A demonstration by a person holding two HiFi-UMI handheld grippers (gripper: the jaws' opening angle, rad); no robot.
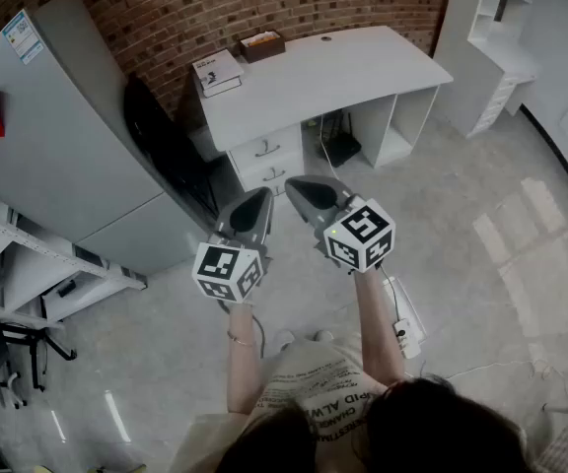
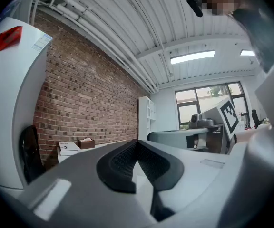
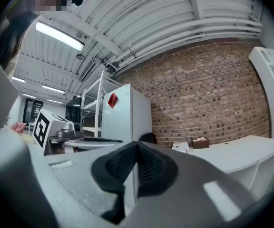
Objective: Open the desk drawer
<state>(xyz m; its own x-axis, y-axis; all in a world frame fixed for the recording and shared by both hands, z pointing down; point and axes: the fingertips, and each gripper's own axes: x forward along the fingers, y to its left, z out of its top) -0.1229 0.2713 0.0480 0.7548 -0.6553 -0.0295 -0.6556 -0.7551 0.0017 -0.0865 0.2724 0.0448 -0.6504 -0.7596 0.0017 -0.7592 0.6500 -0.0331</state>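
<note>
Left gripper (image 1: pixel 259 201), right gripper (image 1: pixel 299 188) closed — drawer (image 1: pixel 267 149) seemingly shut.

Grey left claw (image 1: pixel 262 195), right claw (image 1: pixel 294 185); black ribbed pads (image 2: pixel 120 165); marker cubes (image 1: pixel 228 271); printed cream shirt (image 1: pixel 314 387).

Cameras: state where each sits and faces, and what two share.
Head view: on the person's head, steeply down at the desk; forearms, left hand-held gripper, right hand-held gripper show.
Left gripper view: on that gripper, along its shut jaws toward the brick wall.
Right gripper view: likewise, its shut jaws, toward the fridge.
Shared: both gripper views show the brown box.
</note>
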